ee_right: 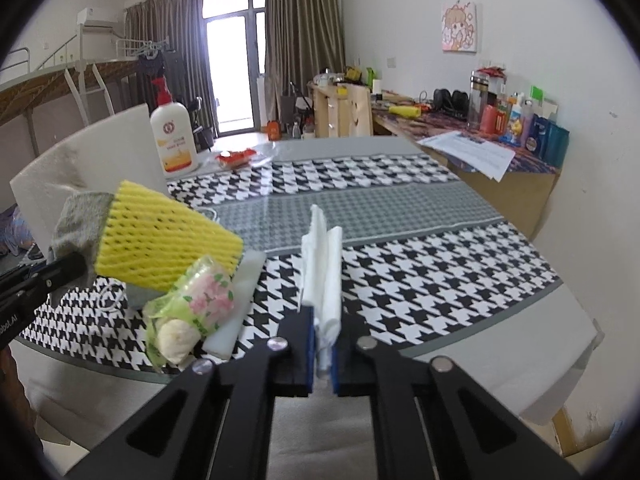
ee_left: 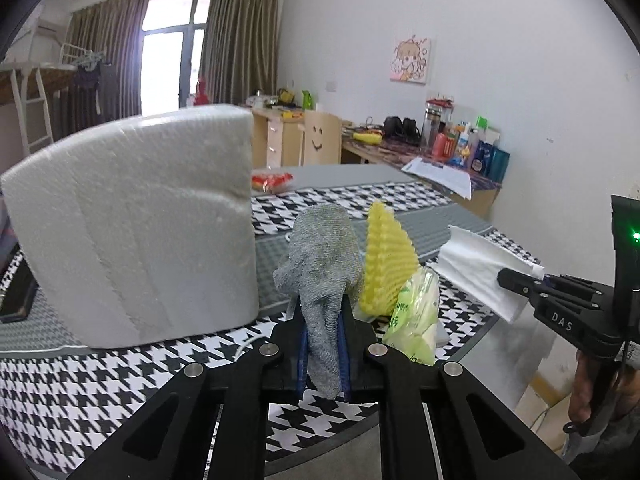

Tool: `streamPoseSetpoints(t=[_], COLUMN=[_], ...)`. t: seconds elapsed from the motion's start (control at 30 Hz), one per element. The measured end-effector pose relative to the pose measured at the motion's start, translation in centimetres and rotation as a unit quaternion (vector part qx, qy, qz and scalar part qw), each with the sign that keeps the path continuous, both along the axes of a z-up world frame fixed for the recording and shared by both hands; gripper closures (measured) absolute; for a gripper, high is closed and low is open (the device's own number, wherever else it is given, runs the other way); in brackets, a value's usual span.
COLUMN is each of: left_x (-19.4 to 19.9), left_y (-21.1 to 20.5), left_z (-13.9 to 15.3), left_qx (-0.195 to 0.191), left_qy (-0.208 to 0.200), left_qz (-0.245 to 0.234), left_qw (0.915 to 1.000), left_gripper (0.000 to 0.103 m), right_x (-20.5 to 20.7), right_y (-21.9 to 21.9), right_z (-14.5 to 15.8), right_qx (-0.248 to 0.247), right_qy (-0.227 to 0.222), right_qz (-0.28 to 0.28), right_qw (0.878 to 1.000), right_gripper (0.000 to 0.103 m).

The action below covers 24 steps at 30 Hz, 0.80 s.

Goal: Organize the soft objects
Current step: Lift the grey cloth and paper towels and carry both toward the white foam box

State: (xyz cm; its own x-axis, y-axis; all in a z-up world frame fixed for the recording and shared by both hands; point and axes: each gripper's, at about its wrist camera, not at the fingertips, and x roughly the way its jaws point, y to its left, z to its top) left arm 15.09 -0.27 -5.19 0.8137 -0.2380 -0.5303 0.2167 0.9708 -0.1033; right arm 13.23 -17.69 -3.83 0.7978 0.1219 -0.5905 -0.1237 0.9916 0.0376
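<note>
My left gripper (ee_left: pixel 324 344) is shut on a grey knitted cloth (ee_left: pixel 324 264) and holds it above the table's near edge; the cloth also shows in the right wrist view (ee_right: pixel 78 224). My right gripper (ee_right: pixel 322 348) is shut on a folded white tissue (ee_right: pixel 322 256), seen from the left wrist view (ee_left: pixel 480 268) at the right. A yellow foam net sleeve (ee_left: pixel 386 264) leans on a green-wrapped tissue pack (ee_left: pixel 416 316) between the grippers, over a flat white foam slab (ee_right: pixel 240 304). The sleeve (ee_right: pixel 168 240) and the pack (ee_right: pixel 192 308) lie left of my right gripper.
A large white foam block (ee_left: pixel 136 224) stands on the houndstooth table (ee_right: pixel 420 264) at the left. A lotion pump bottle (ee_right: pixel 174 136) and a red packet (ee_right: pixel 236 158) stand at the far side. A cluttered desk (ee_right: pixel 500 128) runs along the right wall.
</note>
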Motion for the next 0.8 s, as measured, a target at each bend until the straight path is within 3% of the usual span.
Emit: streamPoseSetpoints(t=[0.8], left_x=[-6.0], left_y=[0.3], left_z=[5.0], left_qx=[0.026], left_qy=[-0.083], left_qz=[0.036], left_qw=[0.9955], left_gripper=[0.090], right_x=[-6.1], right_y=[-0.2], right_z=[5.2], right_qx=[0.026], right_qy=[-0.111], right_qz=[0.021], right_qw=[0.993], right_gripper=[0.095])
